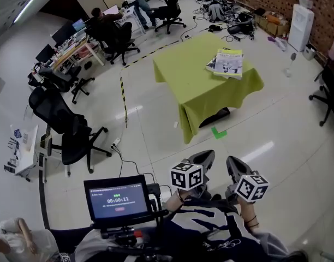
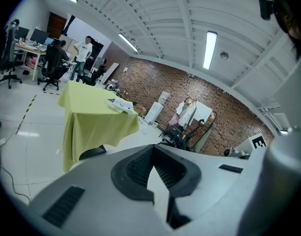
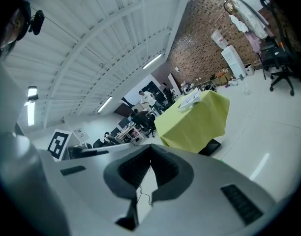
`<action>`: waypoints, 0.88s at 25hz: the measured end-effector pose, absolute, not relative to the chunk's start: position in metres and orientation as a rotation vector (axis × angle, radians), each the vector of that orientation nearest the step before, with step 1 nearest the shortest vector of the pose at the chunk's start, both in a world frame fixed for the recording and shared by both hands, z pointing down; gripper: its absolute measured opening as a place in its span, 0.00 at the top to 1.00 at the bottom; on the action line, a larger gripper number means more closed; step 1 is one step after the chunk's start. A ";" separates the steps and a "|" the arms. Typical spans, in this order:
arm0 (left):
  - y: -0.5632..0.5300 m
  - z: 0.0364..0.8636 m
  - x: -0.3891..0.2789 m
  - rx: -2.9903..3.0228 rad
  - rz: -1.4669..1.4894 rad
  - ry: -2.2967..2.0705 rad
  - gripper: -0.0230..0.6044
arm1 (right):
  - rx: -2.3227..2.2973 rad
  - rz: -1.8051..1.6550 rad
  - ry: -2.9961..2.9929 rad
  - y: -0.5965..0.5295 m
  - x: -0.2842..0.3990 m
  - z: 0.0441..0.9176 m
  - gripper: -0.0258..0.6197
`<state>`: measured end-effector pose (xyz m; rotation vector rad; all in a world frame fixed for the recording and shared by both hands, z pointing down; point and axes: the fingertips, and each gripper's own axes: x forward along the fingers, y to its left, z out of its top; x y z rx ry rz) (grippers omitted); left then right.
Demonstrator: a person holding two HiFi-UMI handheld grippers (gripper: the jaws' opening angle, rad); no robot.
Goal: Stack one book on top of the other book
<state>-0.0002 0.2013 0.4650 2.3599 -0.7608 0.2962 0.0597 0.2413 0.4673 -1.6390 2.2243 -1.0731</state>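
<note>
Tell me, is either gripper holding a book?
No, the left gripper and right gripper are shut empty; the books lie on the distant table.

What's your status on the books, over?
Left tool and right tool shut, empty. Books overlapped on green table, well ahead. Only open floor between.

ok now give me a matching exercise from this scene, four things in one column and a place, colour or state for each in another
Column one:
1 books
2 table
3 left gripper
4 screen

Column two:
a shut, nothing between the jaws
b draped in a yellow-green cloth
c showing a timer
d lying on the table top, near one corner

Pairs: 1-d, 2-b, 3-a, 4-c
</note>
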 end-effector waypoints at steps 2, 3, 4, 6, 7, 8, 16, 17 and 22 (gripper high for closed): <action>0.198 0.464 -0.003 2.366 0.292 -0.749 0.96 | -1.654 -1.064 2.223 0.237 0.057 0.465 0.96; 0.195 0.463 -0.006 2.369 0.289 -0.746 0.96 | -1.657 -1.062 2.224 0.234 0.054 0.464 0.96; 0.192 0.463 -0.008 2.370 0.286 -0.744 0.96 | -1.659 -1.061 2.228 0.231 0.052 0.464 0.96; 0.185 0.463 -0.012 2.368 0.278 -0.743 0.96 | -1.657 -1.061 2.236 0.225 0.046 0.464 0.96; 0.182 0.464 -0.014 2.367 0.275 -0.744 0.96 | -1.655 -1.062 2.242 0.222 0.044 0.464 0.96; 0.179 0.464 -0.016 2.367 0.274 -0.744 0.96 | -1.650 -1.062 2.248 0.218 0.041 0.464 0.96; 0.155 0.466 -0.022 2.370 0.261 -0.734 0.96 | -1.653 -1.065 2.268 0.195 0.031 0.467 0.96; 0.154 0.467 -0.021 2.369 0.265 -0.729 0.96 | -1.657 -1.066 2.267 0.193 0.031 0.468 0.96; 0.149 0.473 -0.020 2.366 0.272 -0.711 0.96 | -1.677 -1.063 2.257 0.189 0.032 0.470 0.96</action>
